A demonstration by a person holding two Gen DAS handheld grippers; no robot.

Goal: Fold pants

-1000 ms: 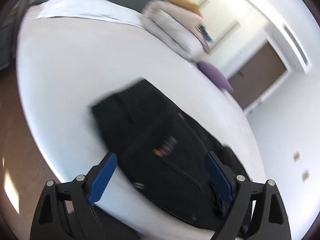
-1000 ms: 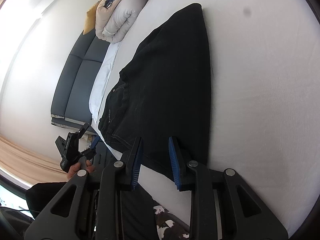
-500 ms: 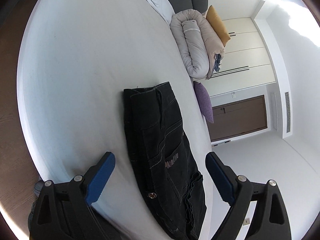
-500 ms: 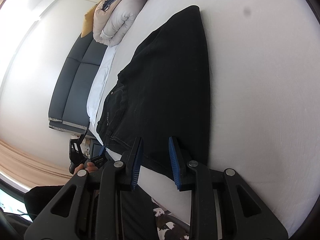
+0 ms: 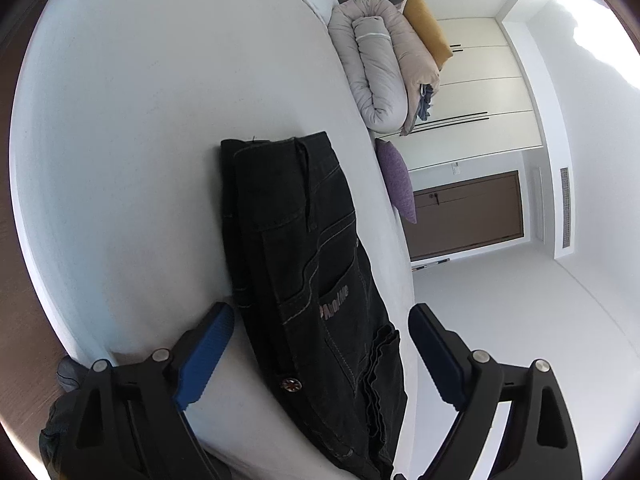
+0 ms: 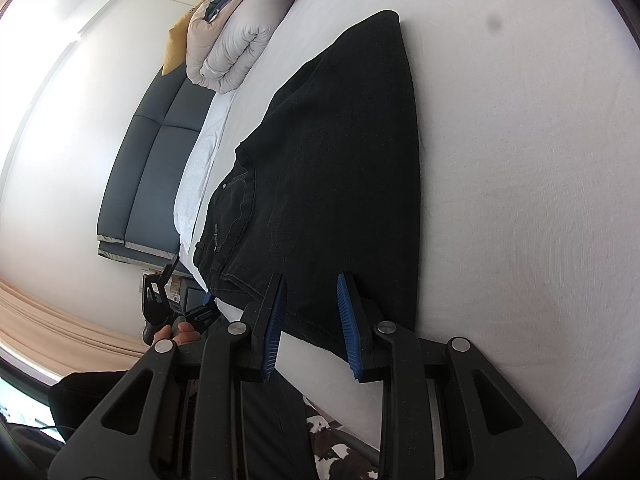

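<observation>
Pants (image 5: 304,280): black jeans lying flat on the white bed (image 5: 140,120), folded lengthwise, waist end near the bed's edge, legs stretching across the sheet.
Left gripper (image 5: 320,344): jaws spread wide on either side of the waist end, blue pads clear of the cloth; nothing held.
Right gripper (image 6: 312,320): jaws partly apart, hovering at the near edge of the pants; the cloth shows between the pads, which do not press on it.
Hand (image 6: 180,330): seen from the right wrist view, gripping the handle of the left gripper beside the bed.
Rolled duvet (image 5: 372,72): at the far side of the bed, well apart from the pants.
Yellow cushion (image 5: 426,28): leaning behind the duvet.
Purple pillow (image 5: 396,176): on the bed's far edge, near the duvet.
Sofa (image 6: 148,168): dark blue, beside the bed.
Door (image 5: 468,212): brown, in the far wall.
Path to pants: nothing lies on them or in the way.
</observation>
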